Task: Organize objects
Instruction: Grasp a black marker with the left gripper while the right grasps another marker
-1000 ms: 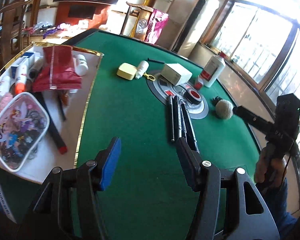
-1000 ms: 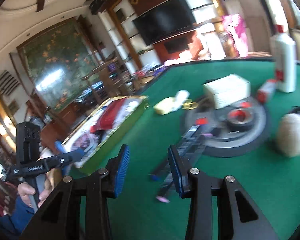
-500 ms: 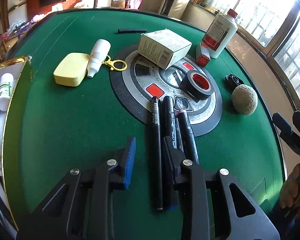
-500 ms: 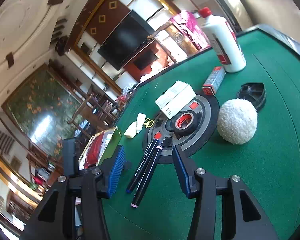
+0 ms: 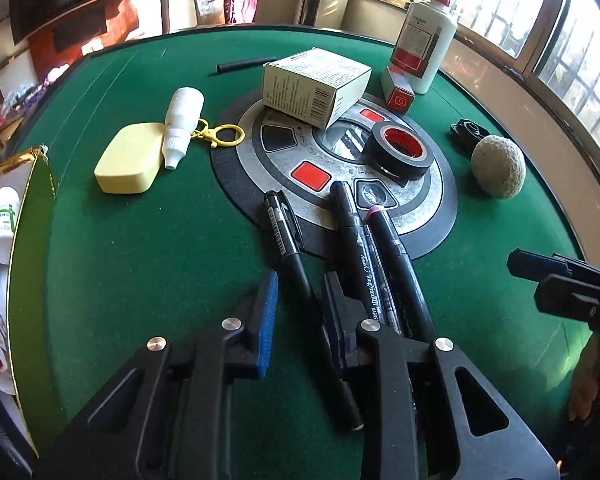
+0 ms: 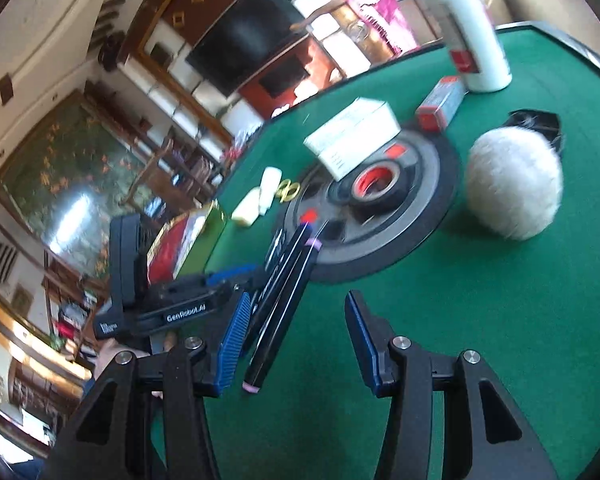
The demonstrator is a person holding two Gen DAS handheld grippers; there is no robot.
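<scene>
Felt of the round green table (image 5: 148, 264) carries a slim black plastic pen (image 5: 290, 252), light, stiff and probably slippery, best pinched mid-barrel, where the left gripper (image 5: 298, 300) is closing narrowly around it, the right gripper (image 6: 294, 332) standing half-wide, empty.

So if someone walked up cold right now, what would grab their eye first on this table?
Probably the left claw, its jaws closing around the leftmost of three black markers lying side by side, their tips over the round grey-and-red console at the middle of the green table. Next, the roll of black tape on that console, and the fuzzy pale ball on the felt beside it.
</scene>
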